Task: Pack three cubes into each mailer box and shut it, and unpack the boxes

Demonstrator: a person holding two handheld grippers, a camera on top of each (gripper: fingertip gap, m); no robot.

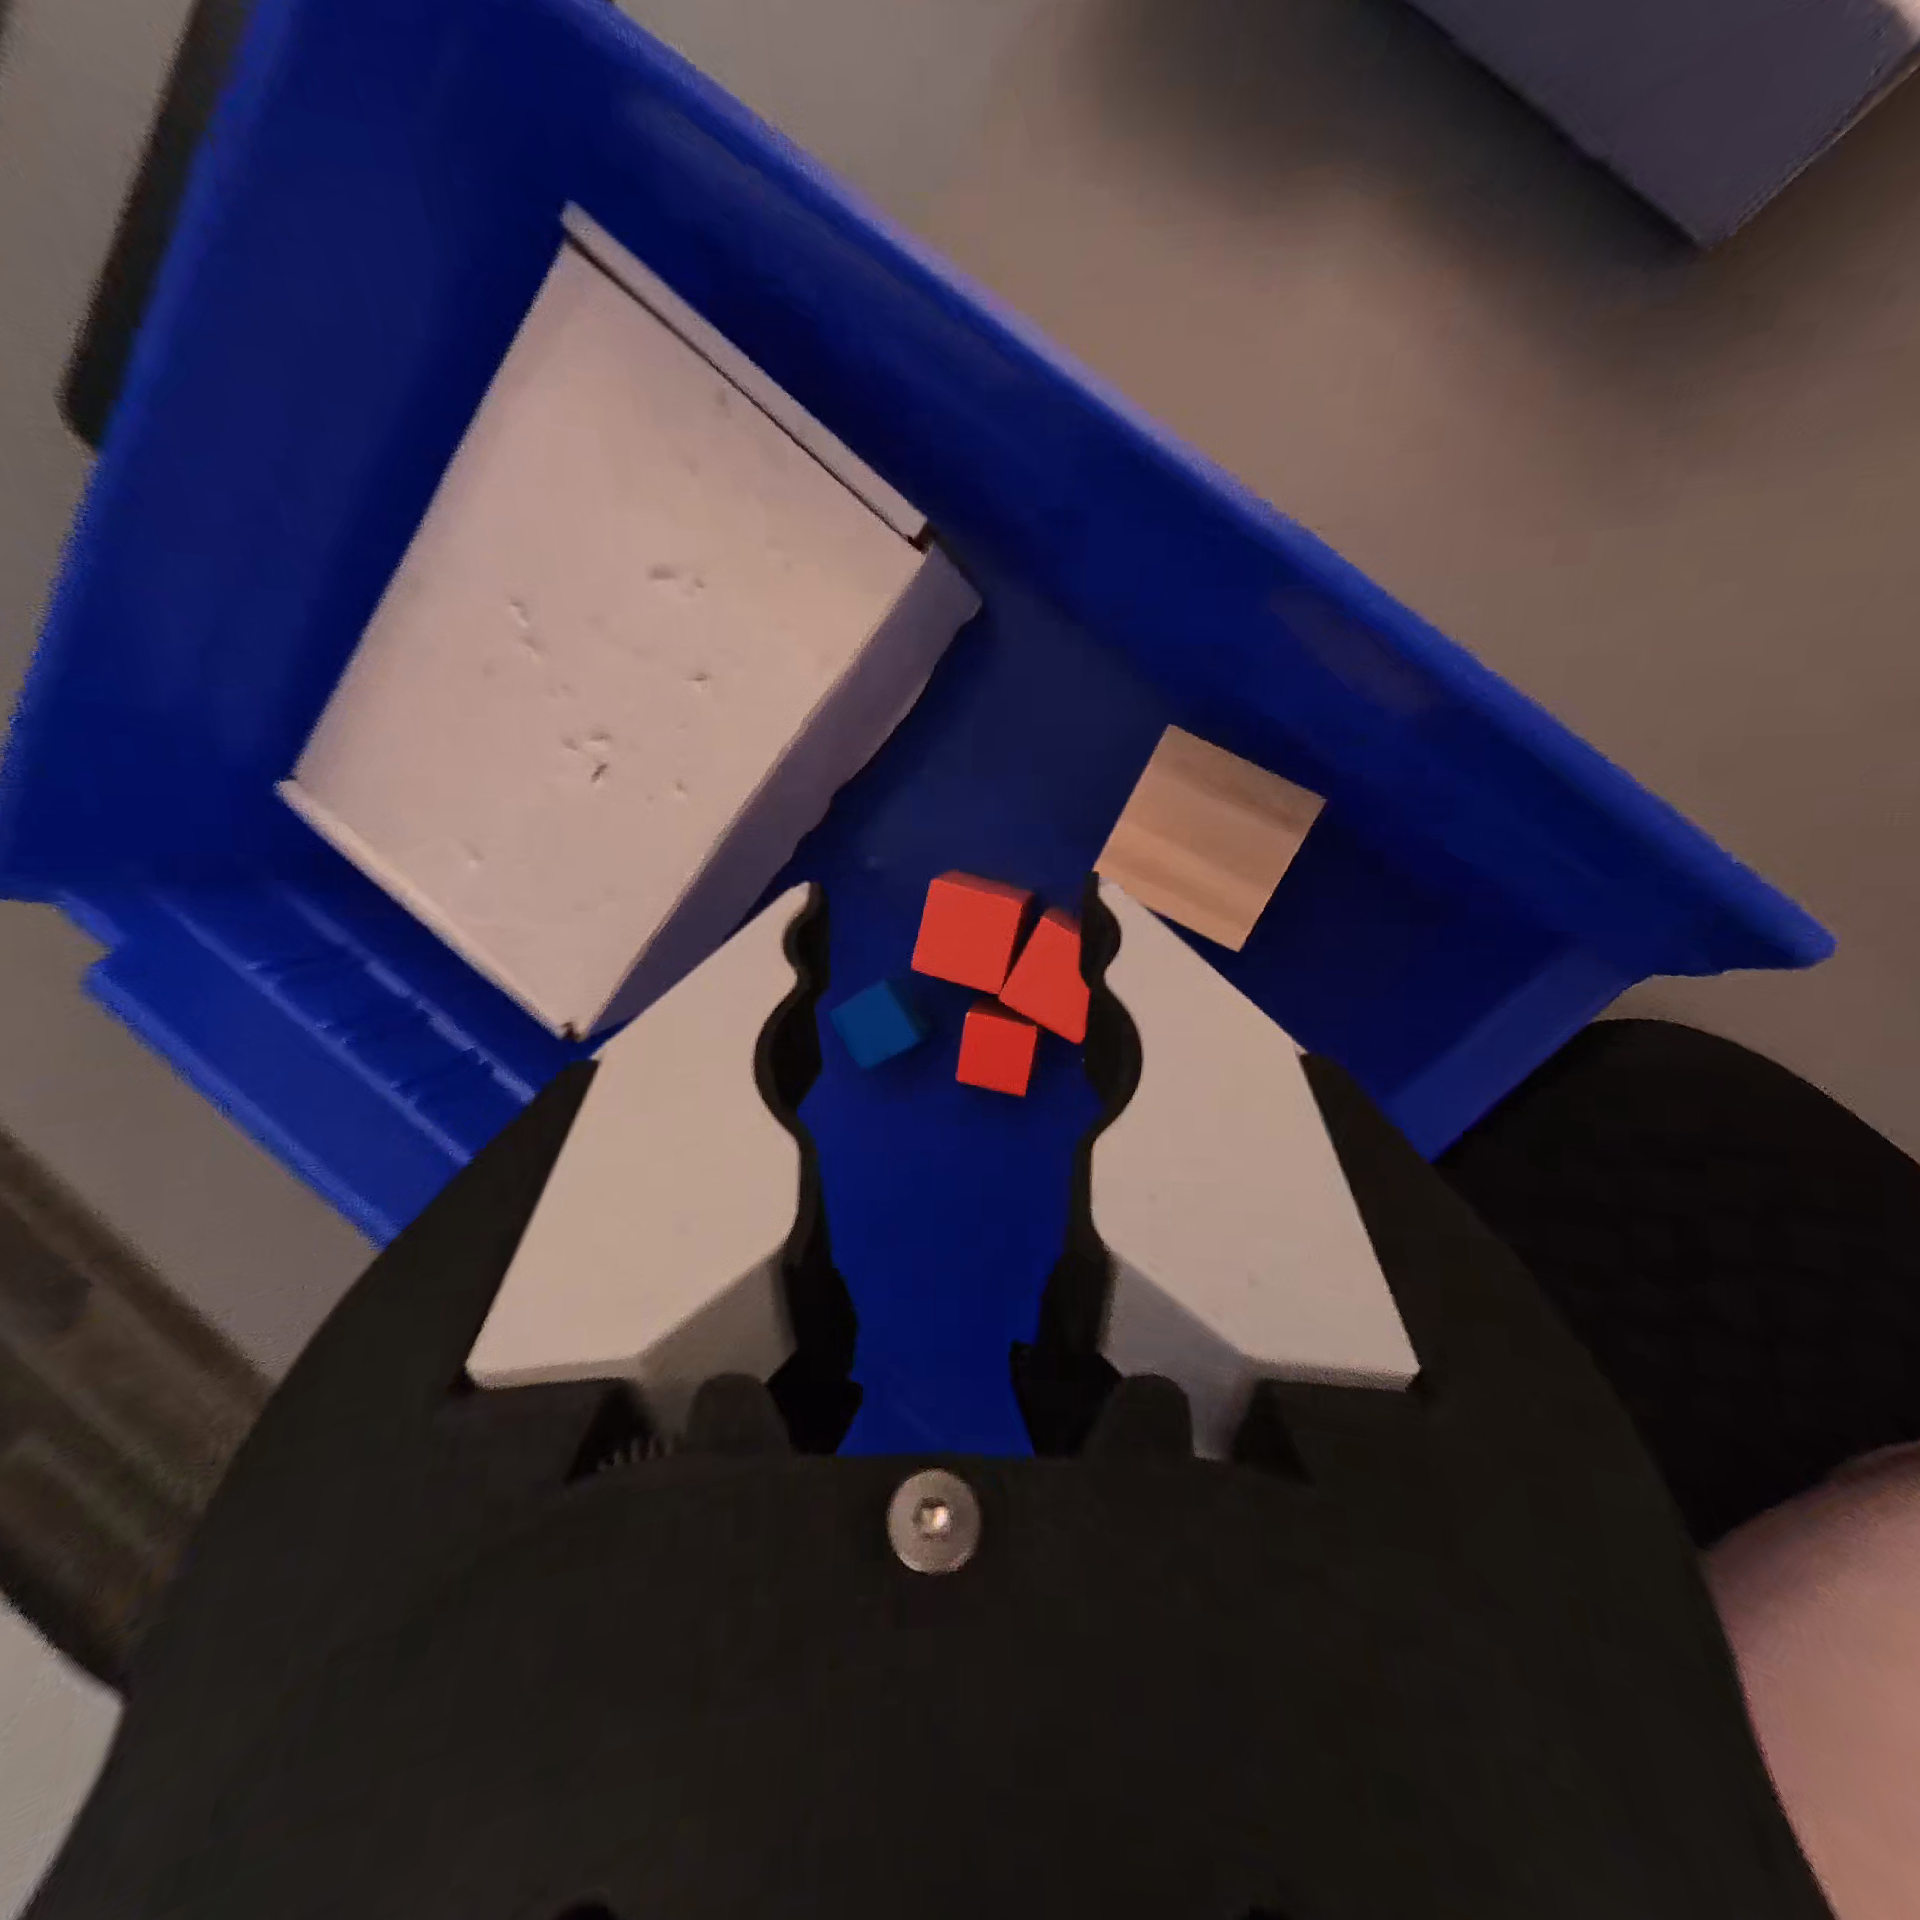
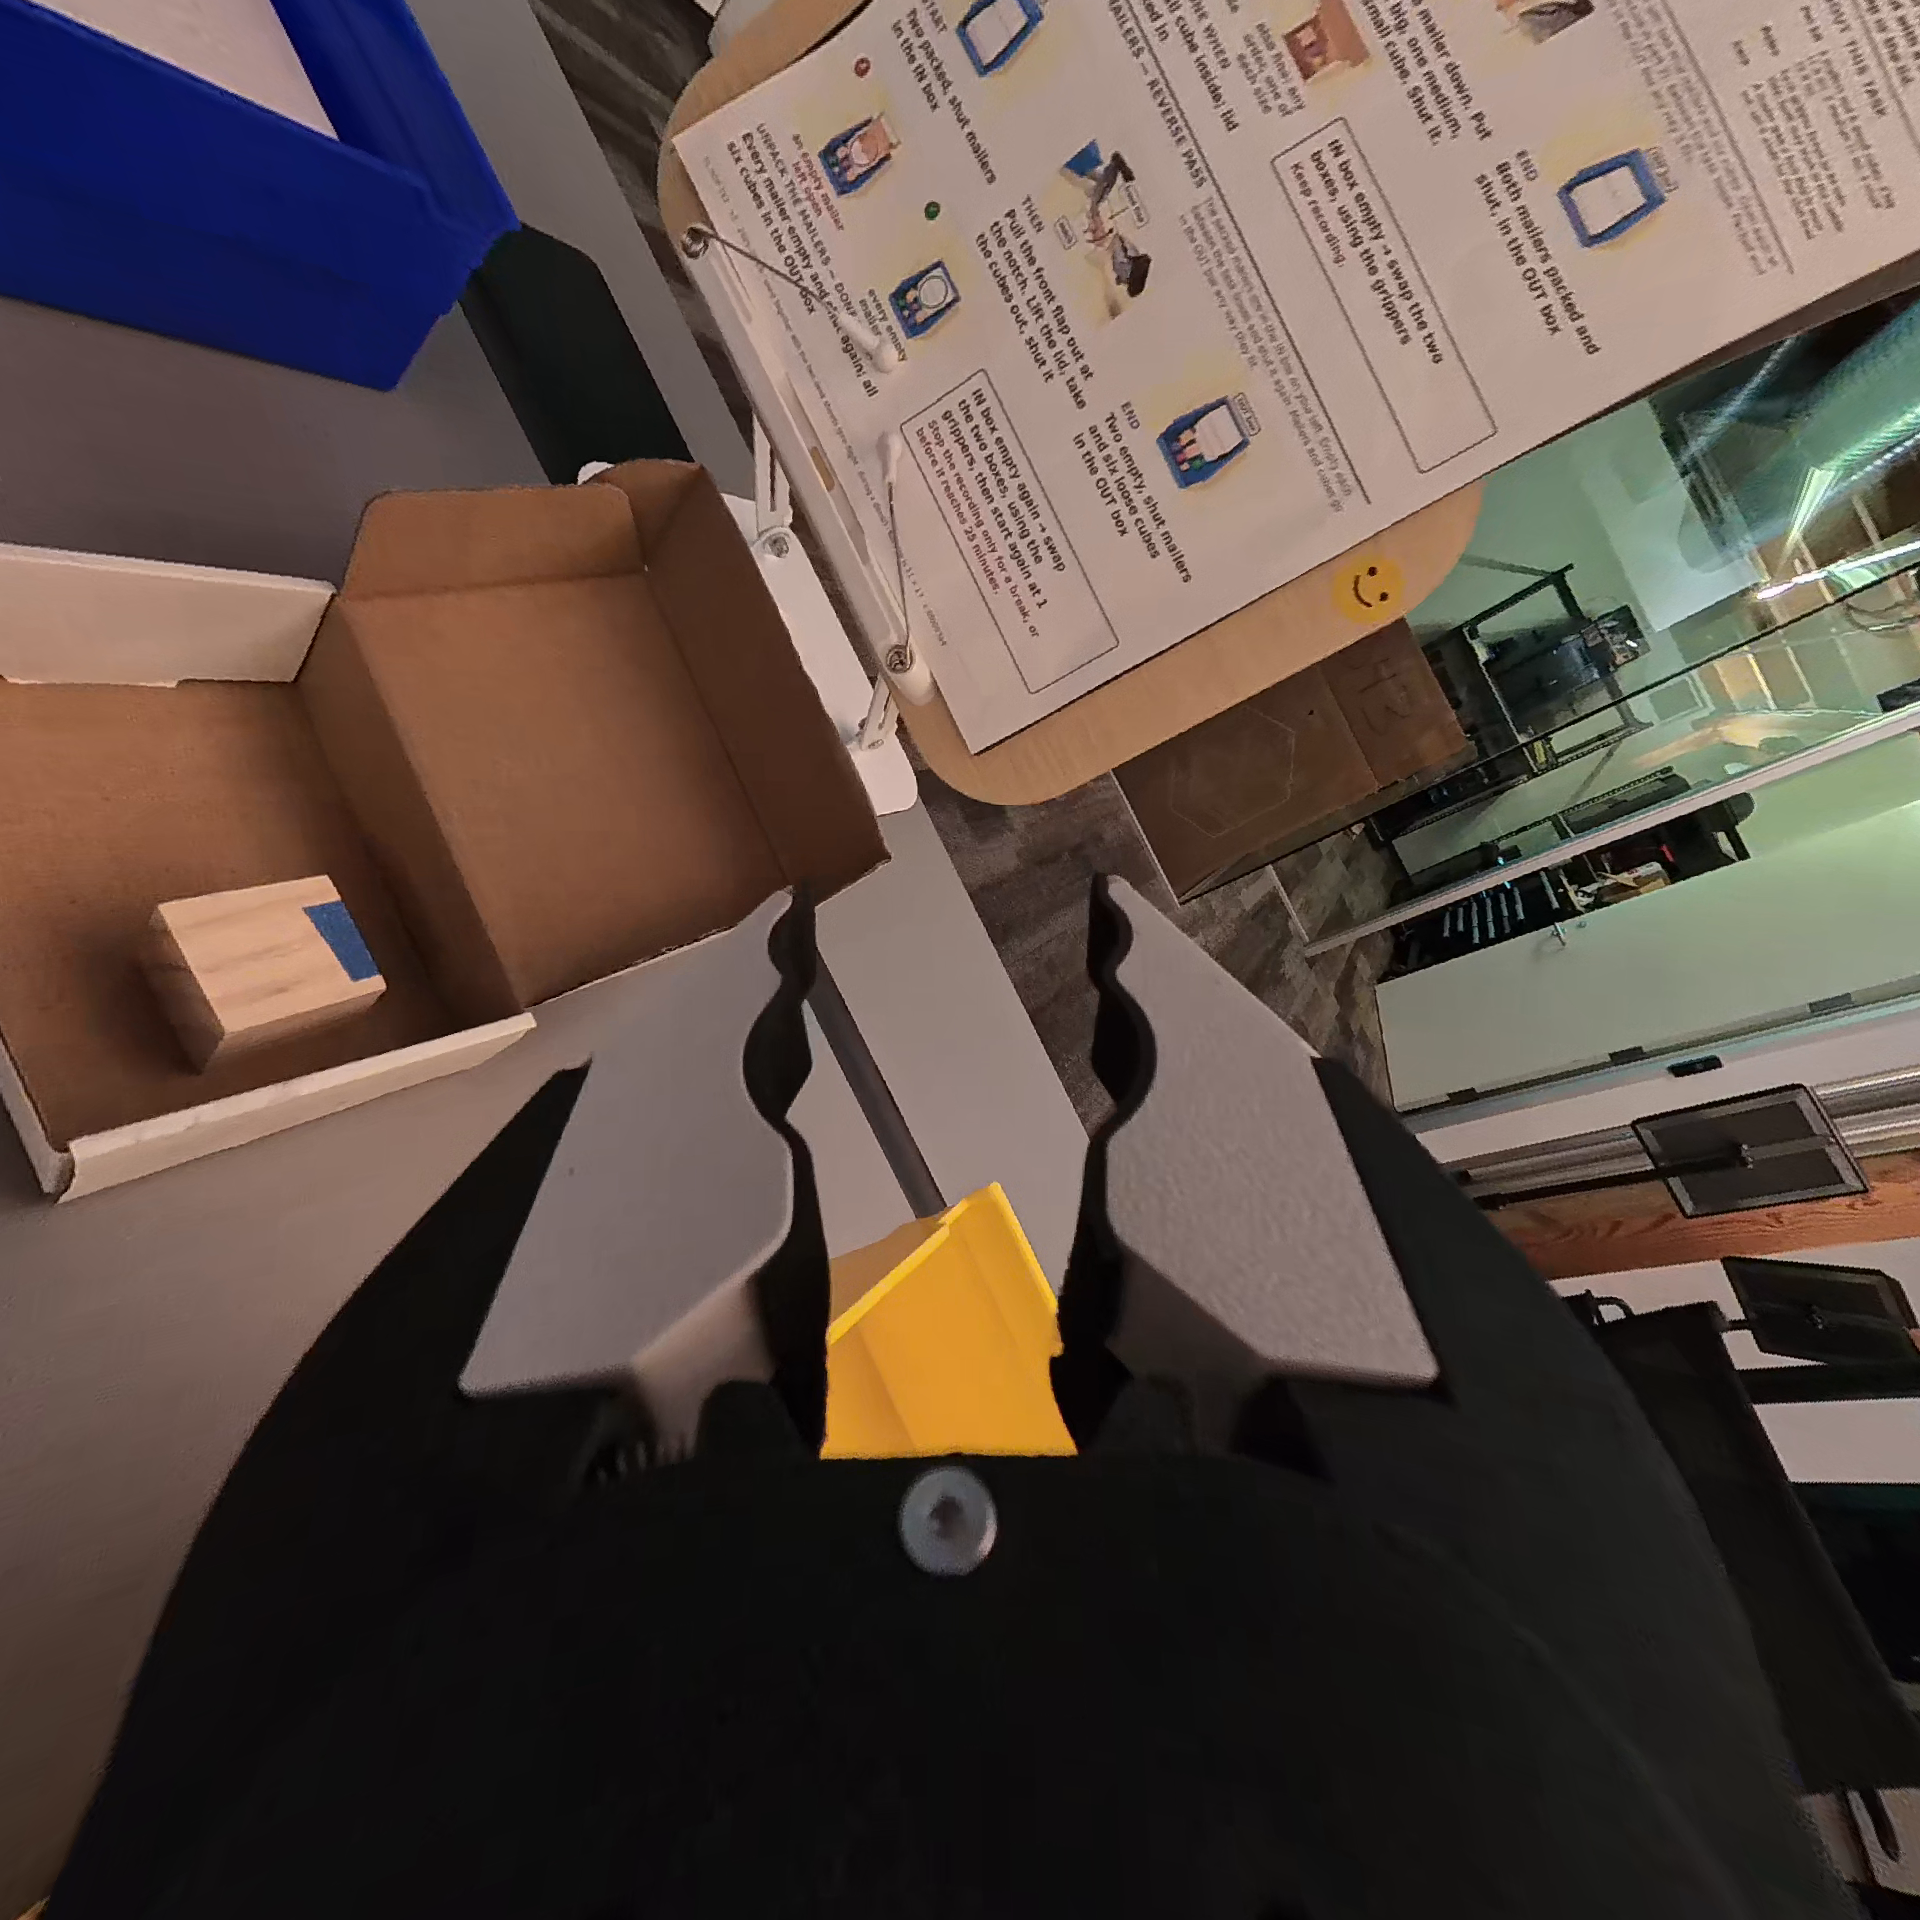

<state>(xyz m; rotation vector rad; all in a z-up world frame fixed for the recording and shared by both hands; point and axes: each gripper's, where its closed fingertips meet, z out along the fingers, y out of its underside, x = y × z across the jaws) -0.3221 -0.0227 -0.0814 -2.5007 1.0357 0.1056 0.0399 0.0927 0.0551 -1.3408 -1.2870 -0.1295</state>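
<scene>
In the left wrist view a blue bin (image 1: 1143, 468) holds a shut white mailer box (image 1: 613, 623), a large wooden cube (image 1: 1210, 836), three red cubes (image 1: 971, 930) huddled together and a small blue cube (image 1: 878, 1023). My left gripper (image 1: 951, 894) is open and empty above the bin, its tips on either side of the red cubes. In the right wrist view an open mailer box (image 2: 291, 1101) sits on the grey table with its lid (image 2: 551, 727) raised; a wooden cube (image 2: 265, 961) with a blue patch lies inside. My right gripper (image 2: 951, 894) is open and empty, to the right of that box.
A corner of the blue bin (image 2: 208, 208) shows at the top left of the right wrist view. A yellow bin (image 2: 940, 1340) shows between the right fingers, low down. A printed sheet on a board (image 2: 1143, 312) stands past the table edge. A dark sleeve (image 1: 1714, 1247) is at right.
</scene>
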